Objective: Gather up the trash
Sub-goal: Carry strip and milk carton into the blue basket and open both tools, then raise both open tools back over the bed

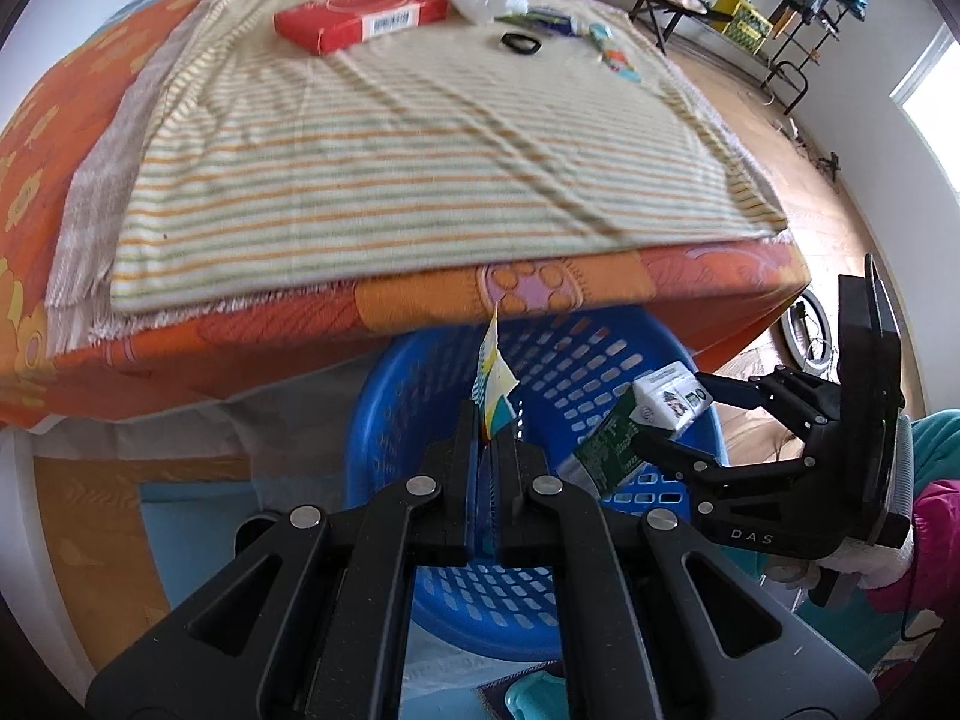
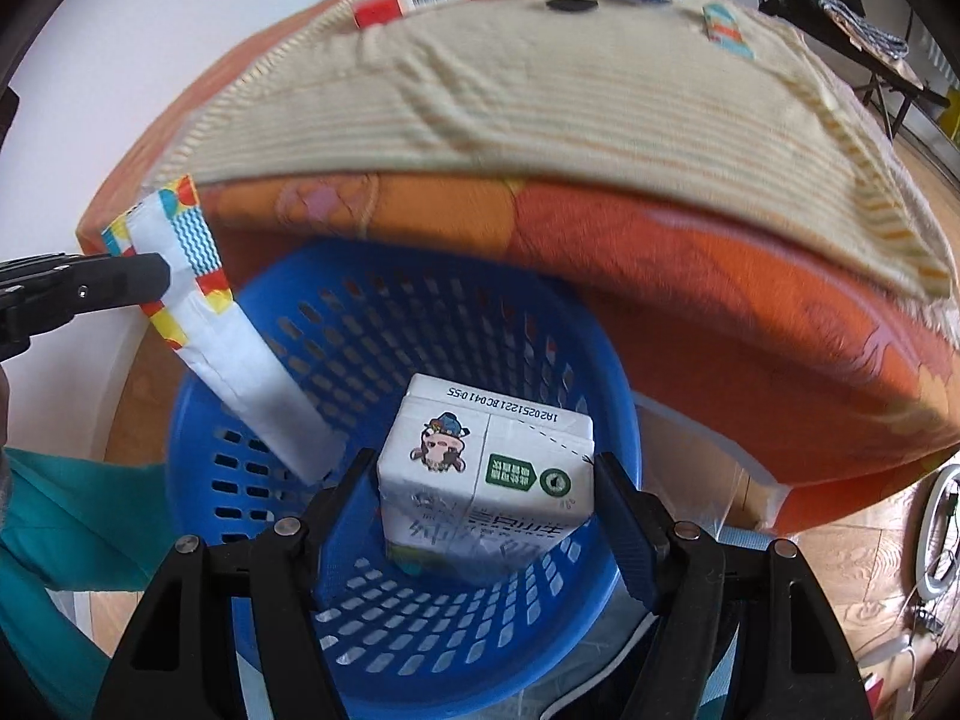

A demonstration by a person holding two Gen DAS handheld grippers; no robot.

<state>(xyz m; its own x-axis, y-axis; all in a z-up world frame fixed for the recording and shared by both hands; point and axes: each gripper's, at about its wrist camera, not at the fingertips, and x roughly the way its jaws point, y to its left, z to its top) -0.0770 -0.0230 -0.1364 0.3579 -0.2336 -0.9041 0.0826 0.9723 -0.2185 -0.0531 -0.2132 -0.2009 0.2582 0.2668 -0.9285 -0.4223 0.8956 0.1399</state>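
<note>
Left tongs [image 1: 489, 420]: you pinch the wrapper [image 1: 495, 384] at frame centre, over the basket [image 1: 420, 384], ready to drop | Right tongs [image 2: 483, 480]: you clamp the carton [image 2: 486, 480] lower centre, above the basket's mouth | More trash likely on the bed [image 1: 390, 150], upper frame.

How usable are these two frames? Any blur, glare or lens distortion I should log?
Left wrist view: strong fisheye bend, dark corners; striped cloth smeared by motion, left tongs on the wrapper sharp; window blown out. Right wrist view: same bend; bed edge blurred, milk carton print readable, blue basket evenly lit.
</note>
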